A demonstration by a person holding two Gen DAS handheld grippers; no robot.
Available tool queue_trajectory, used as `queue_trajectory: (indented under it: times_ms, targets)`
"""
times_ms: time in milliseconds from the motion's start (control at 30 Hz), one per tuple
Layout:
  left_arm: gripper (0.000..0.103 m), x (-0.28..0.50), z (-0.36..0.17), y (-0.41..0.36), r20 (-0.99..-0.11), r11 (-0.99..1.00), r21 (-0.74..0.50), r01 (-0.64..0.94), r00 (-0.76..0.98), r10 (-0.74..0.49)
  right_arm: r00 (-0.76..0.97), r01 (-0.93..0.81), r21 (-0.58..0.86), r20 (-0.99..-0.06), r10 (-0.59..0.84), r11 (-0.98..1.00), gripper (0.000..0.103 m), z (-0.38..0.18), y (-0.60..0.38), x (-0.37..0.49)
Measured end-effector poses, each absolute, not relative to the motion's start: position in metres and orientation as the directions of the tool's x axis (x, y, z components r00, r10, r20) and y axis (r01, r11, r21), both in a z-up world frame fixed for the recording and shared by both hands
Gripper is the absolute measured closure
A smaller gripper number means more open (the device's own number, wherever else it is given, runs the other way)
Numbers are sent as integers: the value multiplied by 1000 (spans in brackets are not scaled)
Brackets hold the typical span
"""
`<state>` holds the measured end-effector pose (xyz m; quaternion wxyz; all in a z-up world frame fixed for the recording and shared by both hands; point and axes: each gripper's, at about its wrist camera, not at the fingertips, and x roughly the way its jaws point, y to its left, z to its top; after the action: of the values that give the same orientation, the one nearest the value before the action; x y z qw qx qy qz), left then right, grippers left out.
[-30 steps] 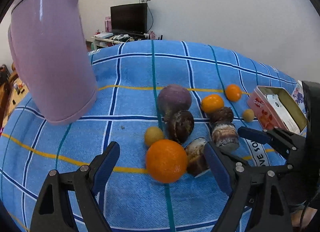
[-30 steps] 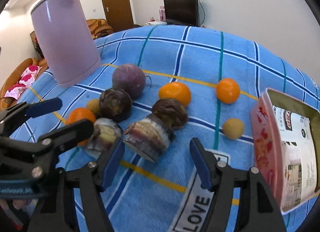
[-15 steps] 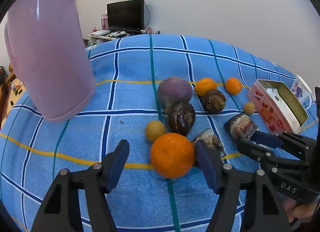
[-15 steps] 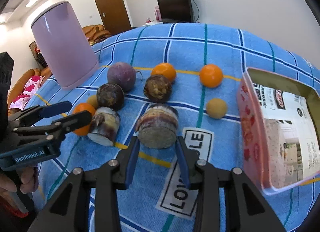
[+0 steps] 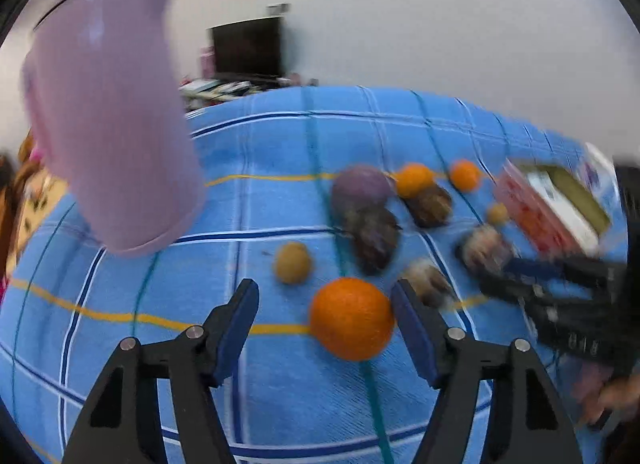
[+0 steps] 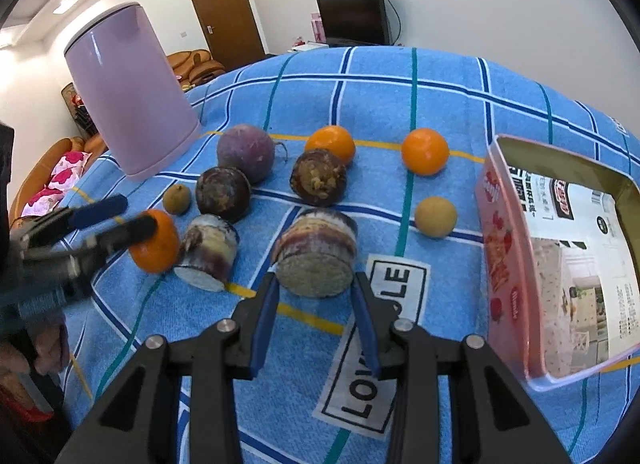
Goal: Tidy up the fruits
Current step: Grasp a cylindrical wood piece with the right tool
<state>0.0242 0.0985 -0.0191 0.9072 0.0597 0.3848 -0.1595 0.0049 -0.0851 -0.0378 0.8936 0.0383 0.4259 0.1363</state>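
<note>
Right tool clamped on cut chunk; left tool open around orange (view blurred).

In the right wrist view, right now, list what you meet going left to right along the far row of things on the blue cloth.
Lilac bin → round purple fruit → first orange → second orange → pink tin.
</note>
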Motion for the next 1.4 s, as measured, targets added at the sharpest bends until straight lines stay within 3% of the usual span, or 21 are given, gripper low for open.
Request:
queue_trajectory:
  times_ms: [100,200,333,433,667,833,1033,1233,1300,1367,1400]
  targets:
    - [32,23,-23,89,-730,932,4,364,638,-246,599,-212,190,-750,281,959,63,-38,-85,6]
    - [32,23,-23,96,-736,935,-62,349,617,-279,596,-213,194,-750,285,958,63,-38,-85,6]
    - [32,19,-14,102,-687,889,-189,418,591,-424,596,-220,198,-748,292,955,62,-37,-84,5]
    - [30,25,-24,94,-735,931,-63,359,615,-287,595,-221,198,-748,293,955,62,-38,-84,5]
    - [30,23,-26,94,-726,933,-48,356,629,-278,593,-222,210,-746,303,952,62,-38,-84,6]
    - [31,28,-43,65,-761,930,92,356,627,-165,590,-224,213,-747,307,951,61,-38,-83,6]
    - [32,39,-35,96,-749,957,-108,271,611,-258,595,-212,245,-736,324,946,61,-37,-89,7]
    - [32,43,-44,82,-768,957,-83,280,593,-240,600,-218,224,-737,311,950,61,-38,-87,5]
    - [37,42,-44,75,-769,956,-53,290,599,-224,595,-217,200,-749,292,955,61,-41,-83,7]
    - [53,40,-43,73,-759,949,-78,307,598,-256,595,-219,194,-750,288,956,62,-42,-82,8]
    - [53,39,-42,73,-755,947,-82,309,601,-262,597,-218,193,-749,287,957,62,-42,-82,8]
